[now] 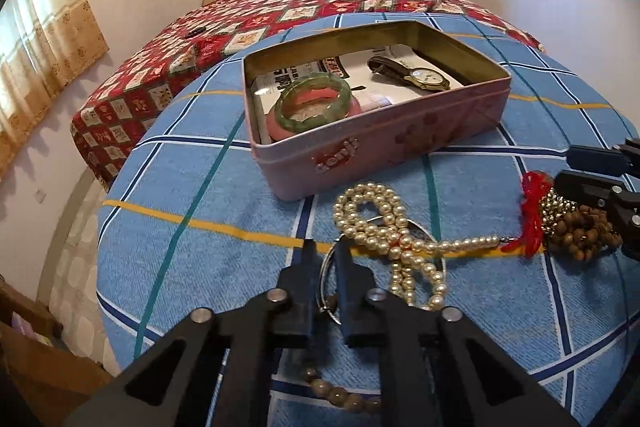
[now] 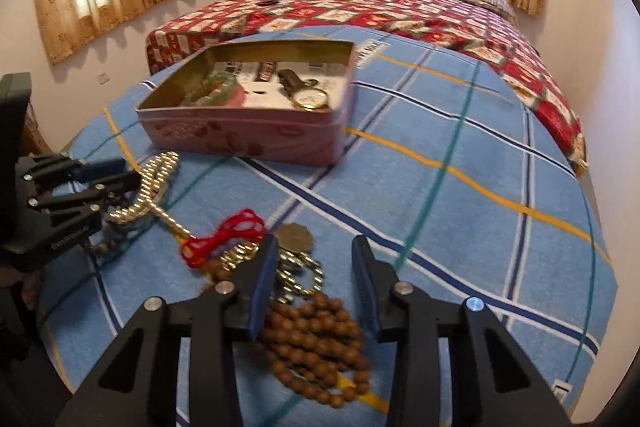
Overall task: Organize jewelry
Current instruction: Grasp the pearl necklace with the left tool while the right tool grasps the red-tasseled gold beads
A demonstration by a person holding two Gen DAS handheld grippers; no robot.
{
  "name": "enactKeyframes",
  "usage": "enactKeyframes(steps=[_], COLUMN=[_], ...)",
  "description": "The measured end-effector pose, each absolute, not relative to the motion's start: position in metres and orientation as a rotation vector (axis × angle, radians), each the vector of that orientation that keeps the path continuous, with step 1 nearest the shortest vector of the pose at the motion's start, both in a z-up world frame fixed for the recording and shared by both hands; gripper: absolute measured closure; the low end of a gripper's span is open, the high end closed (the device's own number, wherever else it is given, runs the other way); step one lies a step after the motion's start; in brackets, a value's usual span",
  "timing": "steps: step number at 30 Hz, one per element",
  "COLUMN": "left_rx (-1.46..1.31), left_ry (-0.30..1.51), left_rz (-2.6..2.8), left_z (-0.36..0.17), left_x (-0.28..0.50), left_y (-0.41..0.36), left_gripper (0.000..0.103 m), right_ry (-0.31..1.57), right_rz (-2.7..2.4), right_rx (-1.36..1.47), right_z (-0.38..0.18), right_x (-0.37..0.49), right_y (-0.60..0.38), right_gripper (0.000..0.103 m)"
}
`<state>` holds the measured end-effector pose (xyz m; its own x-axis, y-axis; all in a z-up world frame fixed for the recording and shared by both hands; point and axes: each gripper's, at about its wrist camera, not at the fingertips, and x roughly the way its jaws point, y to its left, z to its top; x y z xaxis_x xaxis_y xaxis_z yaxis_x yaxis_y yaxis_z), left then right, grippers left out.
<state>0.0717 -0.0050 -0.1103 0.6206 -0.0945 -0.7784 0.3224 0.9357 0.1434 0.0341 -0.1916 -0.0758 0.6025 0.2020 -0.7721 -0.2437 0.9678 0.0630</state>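
Pink tin [image 1: 400,143], cream pearls [image 1: 372,215], red cord [image 2: 236,233], blue plaid sheet [image 2: 460,195]

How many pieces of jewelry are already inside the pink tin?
3 visible in the pink tin: a green bangle lying on a pink bangle at its left end, and a wristwatch at its right end. Smaller pieces may be hidden behind the near wall.

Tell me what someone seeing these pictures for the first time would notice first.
The open pink tin sits mid-bed on the blue checked blanket, holding a green bangle at its left and a gold wristwatch at its right. In front of it lies a tangle of pearl necklace, red cord and brown wooden beads. The left claw is pinched on a thin metal ring; the right claw hangs open over the wooden beads.
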Motion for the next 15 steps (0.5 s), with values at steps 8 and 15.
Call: enactKeyframes(steps=[8, 15], left_rx=[0.233, 0.223], left_ry=[0.844, 0.794], left_rz=[-0.252, -0.272], left_z=[-0.097, -0.081], left_x=[0.074, 0.069], left_y=[0.004, 0.005], left_gripper=[0.099, 0.103], right_ry=[0.903, 0.932], right_rz=[0.308, 0.355], right_rx=[-0.099, -0.109], right_z=[-0.080, -0.085], right_x=[0.046, 0.048], right_y=[-0.168, -0.163], right_gripper=[0.063, 0.095])
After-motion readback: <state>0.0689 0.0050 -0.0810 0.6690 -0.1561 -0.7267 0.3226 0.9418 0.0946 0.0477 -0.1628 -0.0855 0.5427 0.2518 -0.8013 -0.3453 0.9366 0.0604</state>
